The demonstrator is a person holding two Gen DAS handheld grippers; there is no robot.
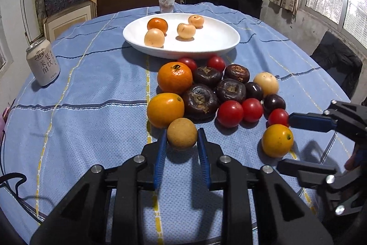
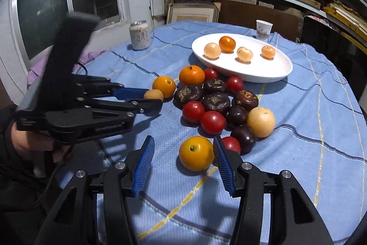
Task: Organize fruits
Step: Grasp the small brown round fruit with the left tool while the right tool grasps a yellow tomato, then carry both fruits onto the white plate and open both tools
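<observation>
The left gripper (image 1: 182, 141) is clamped on a small tan fruit (image 1: 182, 133) at the near edge of the fruit pile, mid-table; a round skin could squirt free on lifting; the right gripper (image 2: 183, 161) stands open around a yellow-orange fruit (image 2: 196, 153), its far pad crowding a tomato (image 2: 232, 144), which may roll; the white dish (image 2: 270, 74) toward the far edge holds four pale and orange fruits.

Fruit cluster (image 1: 220, 93) before white plate (image 1: 215, 47)

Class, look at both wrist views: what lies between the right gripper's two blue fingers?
A yellow-orange fruit on the blue tablecloth, nearer the right-hand finger; bare cloth fills the gap to the other. The right wrist view shows it best.
</observation>
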